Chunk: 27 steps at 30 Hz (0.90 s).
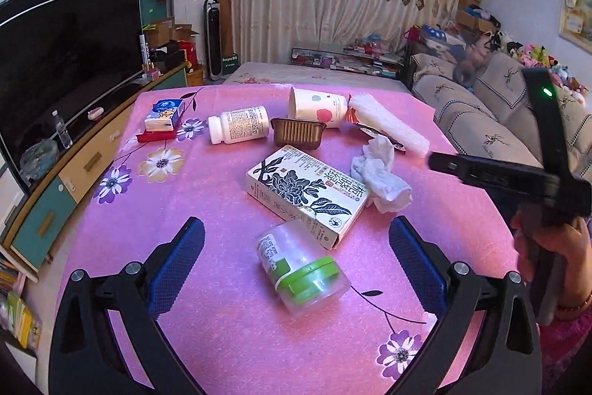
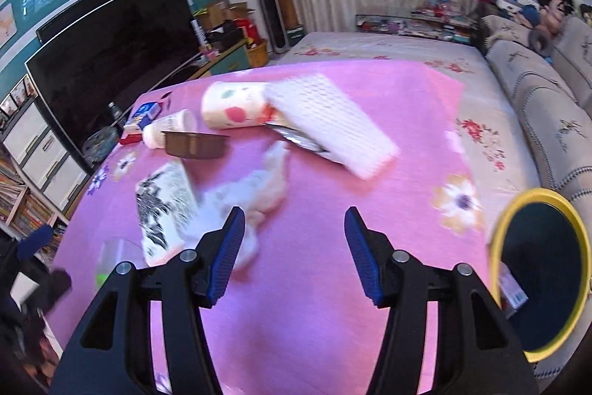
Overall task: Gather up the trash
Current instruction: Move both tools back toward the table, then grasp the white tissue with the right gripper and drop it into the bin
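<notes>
Hovering over the pink flowered tabletop (image 1: 155, 210), left claw (image 1: 296, 265) spread wide, nothing between its blue pads (image 1: 177, 269) — just the clear plastic jar with a green lid (image 1: 301, 271) lying on its side on the cloth below the gap. Lying just beyond the jar and touching it, a flat carton printed with dark flowers (image 1: 307, 193); resting against the carton's right end, a crumpled white tissue (image 1: 381, 174). Sitting farther back in a loose row: a tissue packet (image 1: 164, 115), a white pill bottle on its side (image 1: 238, 124), a brown plastic tray (image 1: 298, 133), a tipped paper cup (image 1: 318, 107) and a white foam net sleeve (image 1: 388, 126).

Hanging above the same cloth, right claw (image 2: 294, 254) also gaping, holding nothing, with the tissue blurred near its left pad (image 2: 227, 254). Standing off the tabletop's right edge, a yellow-rimmed trash bin (image 2: 497, 236) — dark inside, a small package (image 2: 512, 287) showing against its near wall. Showing at the right of the left view, the right hand (image 1: 558, 247) gripping its tool.
</notes>
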{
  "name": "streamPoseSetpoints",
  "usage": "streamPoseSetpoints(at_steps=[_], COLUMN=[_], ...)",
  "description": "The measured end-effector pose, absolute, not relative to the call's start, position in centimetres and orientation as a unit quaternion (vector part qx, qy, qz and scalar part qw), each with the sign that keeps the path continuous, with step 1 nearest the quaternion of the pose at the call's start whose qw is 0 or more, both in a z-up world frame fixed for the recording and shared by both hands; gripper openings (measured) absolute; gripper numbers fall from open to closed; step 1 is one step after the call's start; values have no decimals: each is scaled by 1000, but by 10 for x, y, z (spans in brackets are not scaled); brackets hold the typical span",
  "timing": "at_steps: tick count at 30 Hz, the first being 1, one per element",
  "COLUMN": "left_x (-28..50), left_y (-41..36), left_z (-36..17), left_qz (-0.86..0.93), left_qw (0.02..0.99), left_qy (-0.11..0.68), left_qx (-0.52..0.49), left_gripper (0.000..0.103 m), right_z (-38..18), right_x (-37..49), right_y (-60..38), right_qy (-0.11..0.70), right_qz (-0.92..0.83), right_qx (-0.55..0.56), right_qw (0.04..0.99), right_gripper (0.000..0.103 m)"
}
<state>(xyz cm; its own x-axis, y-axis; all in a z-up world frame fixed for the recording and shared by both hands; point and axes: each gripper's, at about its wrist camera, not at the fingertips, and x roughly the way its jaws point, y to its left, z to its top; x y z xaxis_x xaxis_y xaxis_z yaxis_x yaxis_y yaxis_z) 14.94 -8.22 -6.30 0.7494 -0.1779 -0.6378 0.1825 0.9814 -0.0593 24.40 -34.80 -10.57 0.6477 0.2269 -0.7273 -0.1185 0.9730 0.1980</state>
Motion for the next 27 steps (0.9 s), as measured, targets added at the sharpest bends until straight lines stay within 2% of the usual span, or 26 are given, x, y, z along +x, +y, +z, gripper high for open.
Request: streamPoseSetpoints(at_steps=[8,10,12,13,14,16,27], left_x=[147,148,149,149,148,149,148], left_y=[-81,-79,-78,-77,-77,-79,-87], left_z=[-68,-69,-71,-71,-71,-72,-73], left_qz=[-104,-104,-105,-105,-105,-106,-111], left_qw=[933,933,932,932,932,931,929], left_qy=[345,346,347,348,348,349,353], left_qx=[0,-3,-7,-8,-9,-6,-6], left_gripper=[98,98,98,98,98,98,98], right_z=[-132,-138,-143,-143,-140,-131,-60], right_x=[290,294,296,296,294,284,231], right_y=[-317,-313,-311,-311,-311,-311,-370], right_qy=[455,463,471,471,466,448,368], right_qz=[70,75,88,93,95,96,90], right_qx=[54,50,58,59,57,49,73], right_qw=[886,882,876,875,878,888,923], right_gripper=[53,35,22,12,9,6,6])
